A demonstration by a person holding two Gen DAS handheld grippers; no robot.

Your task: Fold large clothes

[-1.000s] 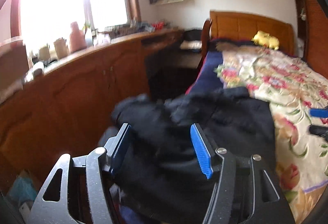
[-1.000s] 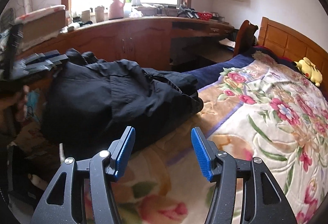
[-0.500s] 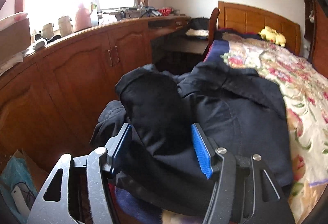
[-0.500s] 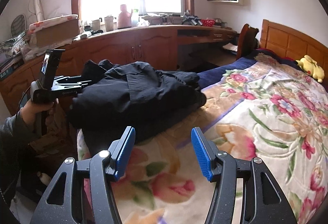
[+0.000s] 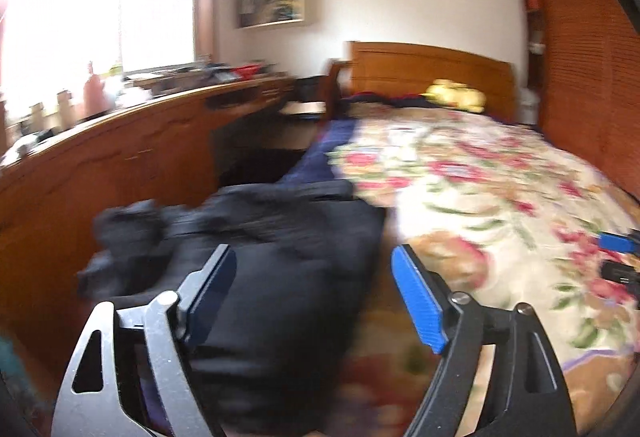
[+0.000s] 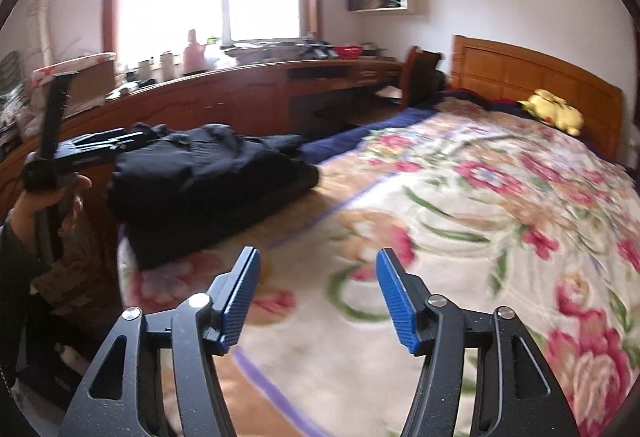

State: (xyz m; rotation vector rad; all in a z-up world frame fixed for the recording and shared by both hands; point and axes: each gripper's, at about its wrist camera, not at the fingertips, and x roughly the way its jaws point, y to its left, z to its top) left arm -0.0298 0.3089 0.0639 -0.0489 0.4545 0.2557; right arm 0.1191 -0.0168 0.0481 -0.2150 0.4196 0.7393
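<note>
A large black garment (image 5: 280, 257) lies bunched in a rough folded heap at the bed's left edge, also seen in the right wrist view (image 6: 208, 173). My left gripper (image 5: 312, 257) hovers just over its near end with jaws opening wide. The cloth shows between the fingers, but the pads do not press on it. From the right wrist view, the left gripper (image 6: 100, 141) sits at the heap's left side, held by a hand (image 6: 48, 197). My right gripper (image 6: 318, 257) is over the floral blanket (image 6: 480, 217), jaws opening, nothing between them. Its blue tip (image 5: 618, 243) shows at the right edge.
A long wooden cabinet and desk (image 6: 224, 101) runs under the bright window, left of the bed. A wooden headboard (image 6: 532, 77) and a yellow plush toy (image 6: 554, 111) are at the far end. A chair (image 6: 420, 73) stands by the desk. A wooden wardrobe (image 5: 592, 57) is on the right.
The left jaws have spread and no longer hold the black cloth, which rests on the bed. The right gripper has drawn back from the garment and its jaws have widened slightly.
</note>
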